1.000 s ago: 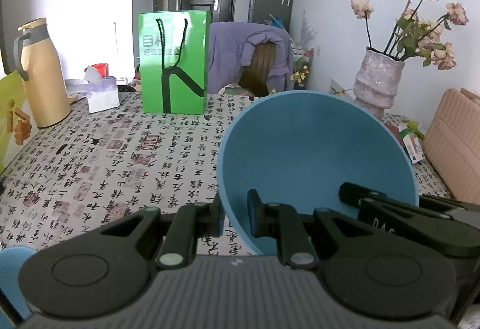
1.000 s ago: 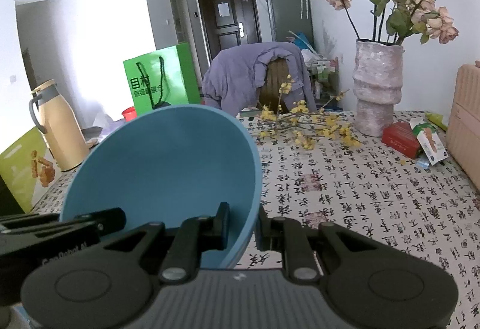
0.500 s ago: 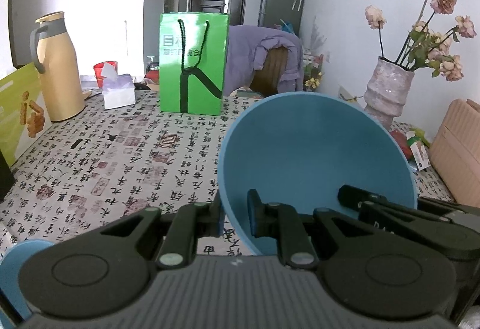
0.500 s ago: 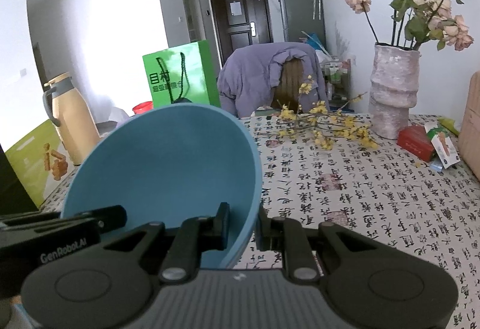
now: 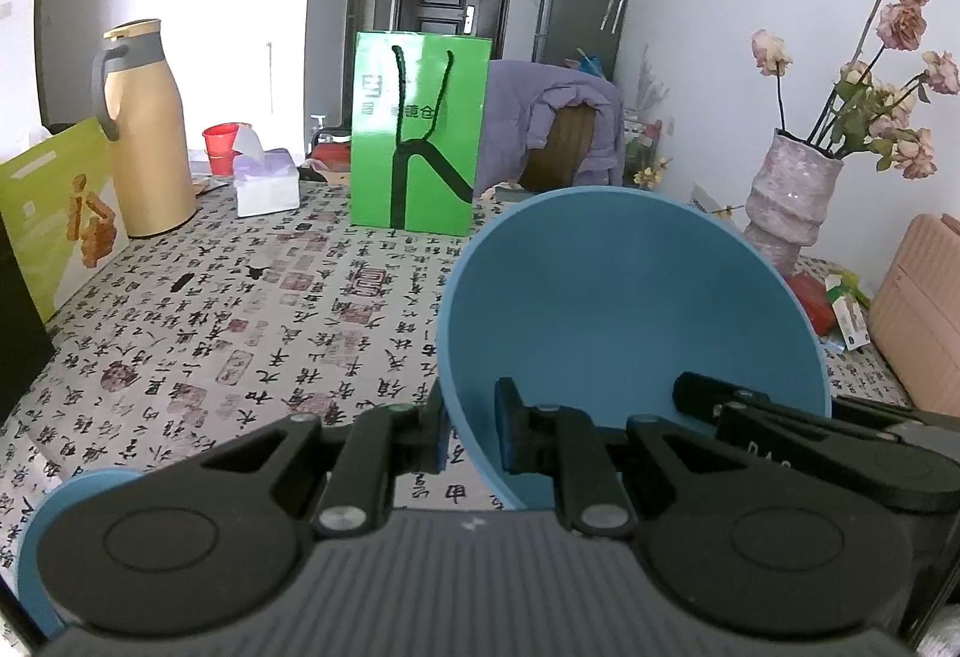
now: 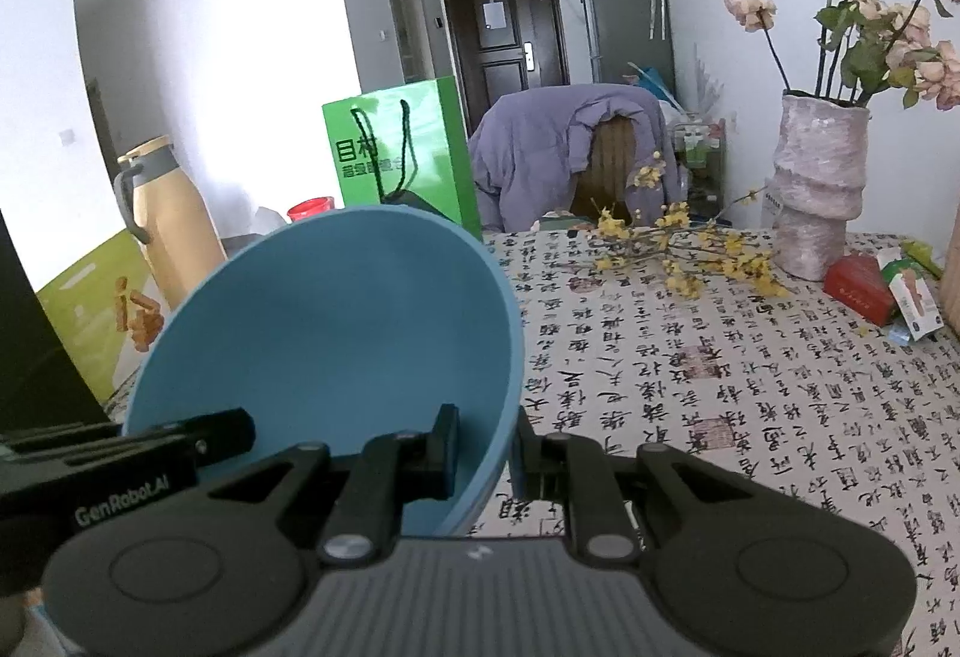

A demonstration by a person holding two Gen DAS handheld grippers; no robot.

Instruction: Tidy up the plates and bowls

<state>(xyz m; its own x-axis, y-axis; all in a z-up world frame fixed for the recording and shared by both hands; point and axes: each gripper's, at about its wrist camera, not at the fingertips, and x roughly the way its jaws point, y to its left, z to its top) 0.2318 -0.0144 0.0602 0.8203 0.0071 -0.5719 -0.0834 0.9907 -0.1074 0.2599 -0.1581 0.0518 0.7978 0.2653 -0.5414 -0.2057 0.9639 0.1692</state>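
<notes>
Two grippers, left gripper (image 5: 471,438) and right gripper (image 6: 486,450), each pinched nearly closed on opposite rims of the tilted blue bowl (image 5: 624,321), wall between fingers.

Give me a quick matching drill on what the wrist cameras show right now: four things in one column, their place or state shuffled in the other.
Things:
1. blue bowl
2. green bag
3. thermos jug
4. vase

Places or states:
A. holds dried roses, right side of the table
B. clamped at its rim by the left tool and the right tool
C. tan, stands at the table's left edge
D. upright near the table's far edge

Pairs: 1-B, 2-D, 3-C, 4-A
</notes>
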